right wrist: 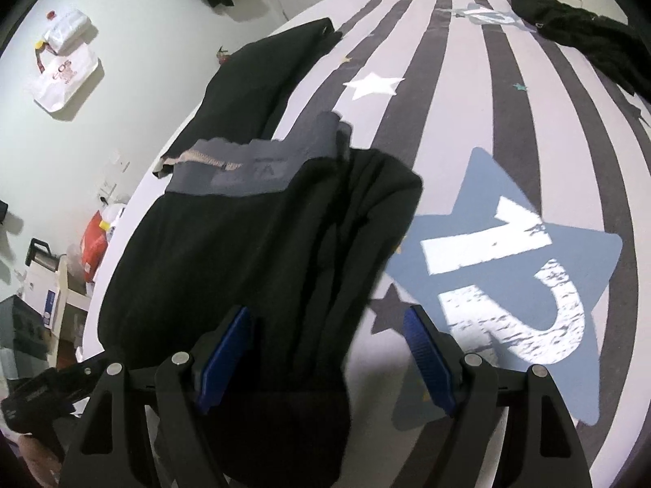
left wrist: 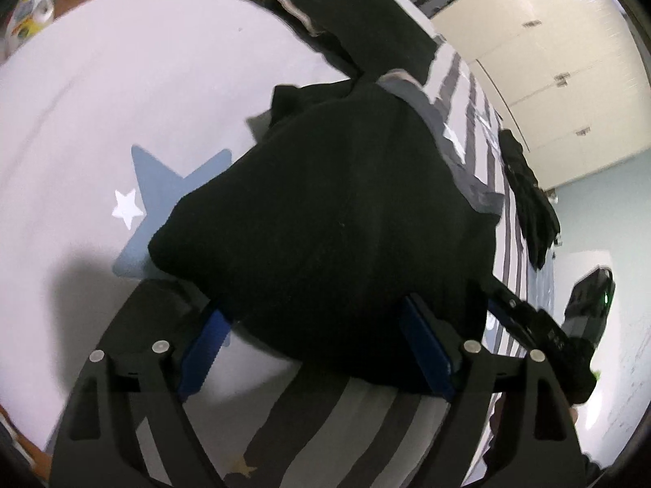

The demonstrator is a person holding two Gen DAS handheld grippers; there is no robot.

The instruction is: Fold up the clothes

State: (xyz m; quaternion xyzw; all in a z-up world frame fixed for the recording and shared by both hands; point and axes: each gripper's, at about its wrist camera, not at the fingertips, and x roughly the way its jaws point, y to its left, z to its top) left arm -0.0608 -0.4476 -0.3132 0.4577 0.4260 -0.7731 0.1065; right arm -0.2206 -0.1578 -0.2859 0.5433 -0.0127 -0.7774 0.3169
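Black trousers (left wrist: 325, 211) with a grey waistband (left wrist: 439, 130) lie bunched on the striped bedspread (left wrist: 366, 415). My left gripper (left wrist: 315, 345) stands open over their near edge; the cloth lies between the blue pads (left wrist: 203, 349) without being pinched. In the right wrist view the same trousers (right wrist: 244, 252) show the grey waistband (right wrist: 260, 166) at the far end and one leg (right wrist: 260, 77) stretched away. My right gripper (right wrist: 327, 358) is open, with a fold of cloth beside its left pad (right wrist: 223, 354) and its right pad clear. The right gripper (left wrist: 529, 325) also shows at the left view's right side.
The bedspread (right wrist: 508, 93) has dark stripes and a big blue star (right wrist: 508, 260). Another black garment (right wrist: 590, 40) lies at its far corner. Beyond the bed's left edge are the floor, a white bag (right wrist: 65, 77) and boxes (right wrist: 44, 280). Cream wardrobe doors (left wrist: 549, 61) stand behind.
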